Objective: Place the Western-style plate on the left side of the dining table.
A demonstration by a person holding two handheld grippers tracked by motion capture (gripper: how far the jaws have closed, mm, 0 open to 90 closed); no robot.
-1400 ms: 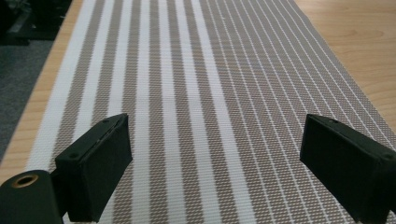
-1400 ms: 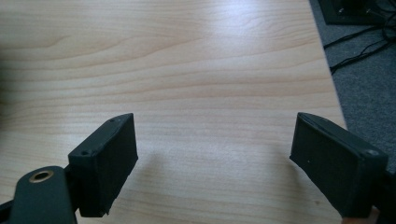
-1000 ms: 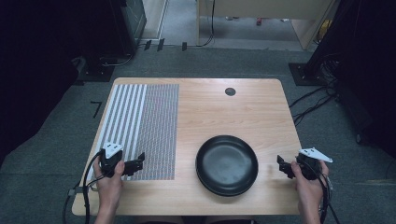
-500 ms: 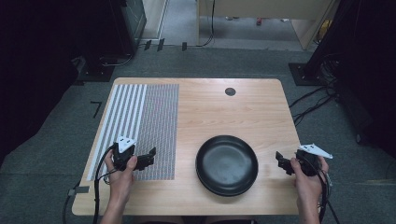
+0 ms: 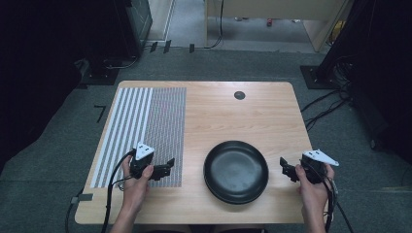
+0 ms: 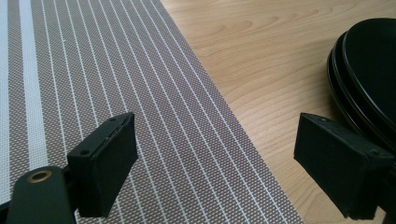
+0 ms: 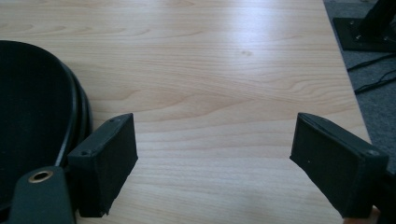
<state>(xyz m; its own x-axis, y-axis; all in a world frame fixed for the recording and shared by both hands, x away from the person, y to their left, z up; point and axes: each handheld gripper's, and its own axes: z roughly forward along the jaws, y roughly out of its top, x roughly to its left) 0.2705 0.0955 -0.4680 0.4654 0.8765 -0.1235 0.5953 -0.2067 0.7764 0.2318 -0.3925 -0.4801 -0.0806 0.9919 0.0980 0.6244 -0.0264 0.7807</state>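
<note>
- The left tongs (image 5: 167, 166) are held low over the near right corner of the striped placemat (image 5: 145, 126); the jaws are spread wide and have just been closing a little, with nothing between them.
- In the left gripper view the placemat's edge and bare wood are seen between the jaws, and the plates lie off to the right, apart from the pads.
- The right tongs (image 5: 285, 167) are held near the counter's (image 5: 218, 107) right edge, jaws spread wide, with nothing gripped or touched.
- The stack of black plates (image 5: 236, 171) is found on the counter between the two tongs, near the front edge, just beside the right tongs' left jaw in the right gripper view.
</note>
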